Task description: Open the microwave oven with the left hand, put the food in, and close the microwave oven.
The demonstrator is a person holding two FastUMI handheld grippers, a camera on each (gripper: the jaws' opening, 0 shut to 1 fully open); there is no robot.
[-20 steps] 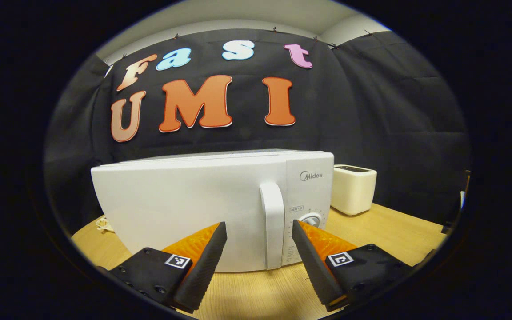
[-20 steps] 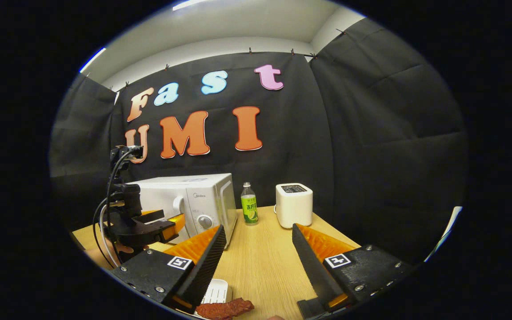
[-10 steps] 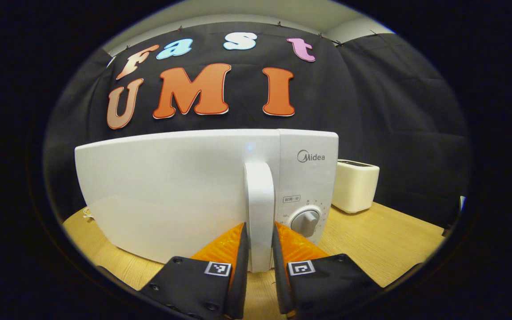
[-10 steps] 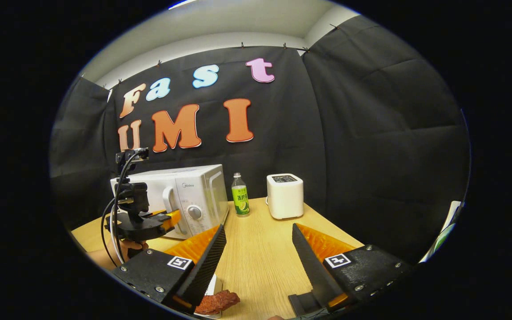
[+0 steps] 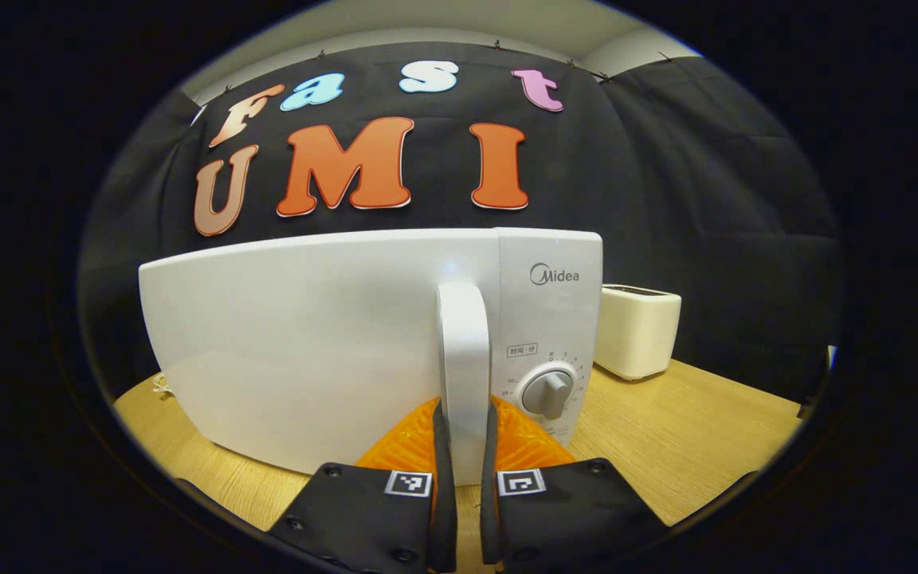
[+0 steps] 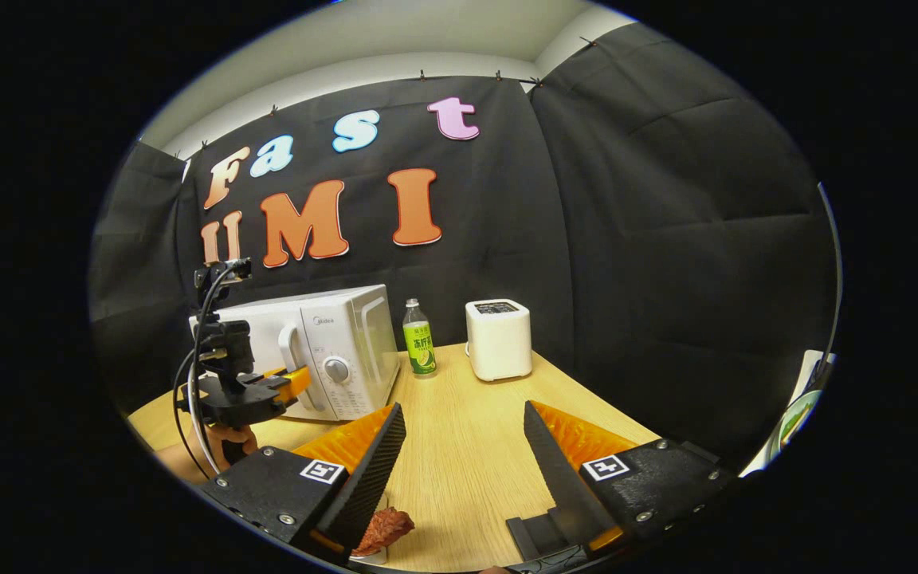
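left tongs [image 5: 463, 446] clamped on microwave door handle [image 5: 464, 351], door closed | right tongs [image 6: 459, 446] apart above worktop [image 6: 467, 446] | right gripper view: food [image 6: 383, 528] below them, bottle [image 6: 418, 349] beside microwave [image 6: 331, 351]

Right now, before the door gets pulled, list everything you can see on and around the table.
microwave oven: one, white, on the table's left part, door shut
door handle: one, white, upright, beside the dial
dial: one, grey, on the control panel
toaster: one, cream white, right of the bottle
bottle: one, green label, upright between oven and toaster
food: one reddish-brown piece, near table edge, on a white dish
table: one, light wood
left claw: shut on the door handle
right claw: open, above the table near the food
hand: one, holding the left claw
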